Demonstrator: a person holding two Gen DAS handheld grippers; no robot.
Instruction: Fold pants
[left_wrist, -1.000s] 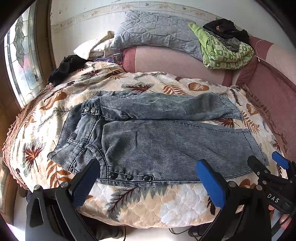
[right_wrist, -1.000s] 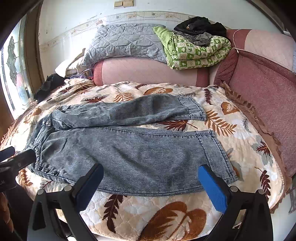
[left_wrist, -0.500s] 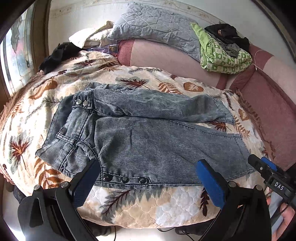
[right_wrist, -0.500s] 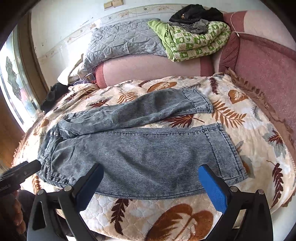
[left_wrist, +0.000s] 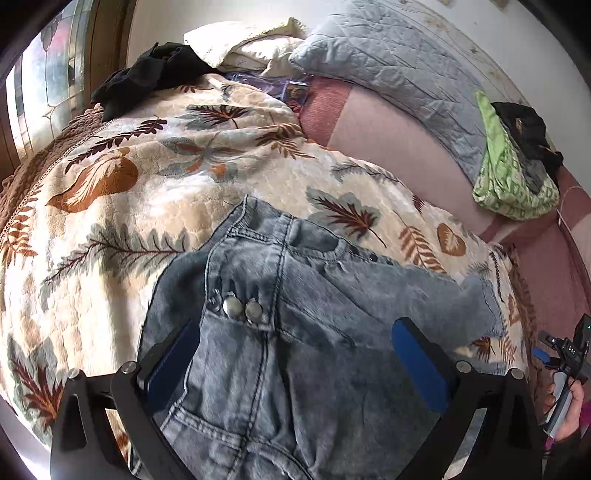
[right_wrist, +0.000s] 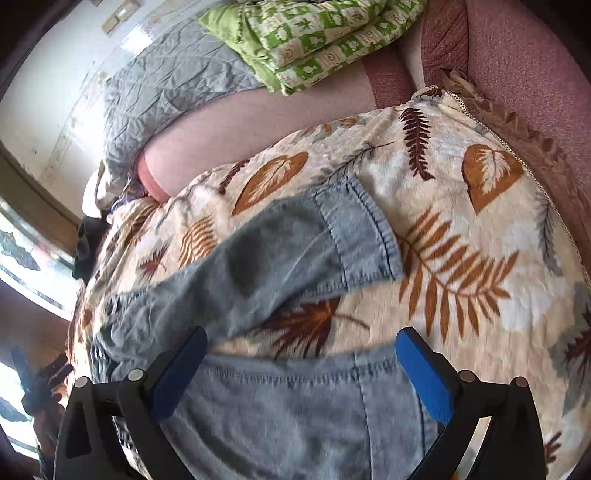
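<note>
Grey-blue denim pants (left_wrist: 314, 314) lie spread flat on a leaf-patterned blanket (left_wrist: 129, 206), waistband to the left, legs running right. My left gripper (left_wrist: 295, 365) is open, low over the waistband by two metal buttons (left_wrist: 242, 308). My right gripper (right_wrist: 299, 373) is open, low over the near leg's cuff end (right_wrist: 295, 413). The far leg's cuff (right_wrist: 354, 229) lies just beyond it. The right gripper also shows in the left wrist view (left_wrist: 565, 354) at the far right edge.
A pink sofa back (left_wrist: 388, 129) carries a grey quilt (left_wrist: 399, 74), a green blanket (right_wrist: 306, 37) and black clothes (left_wrist: 524, 129). A black garment (left_wrist: 147, 77) and pale pillows lie at the left by a window (left_wrist: 48, 88). The sofa arm (right_wrist: 524, 66) rises at right.
Both grippers have moved forward and down, from the bed's near edge to close over the pants: left over the waistband, right over the leg cuffs. Both stay open.
</note>
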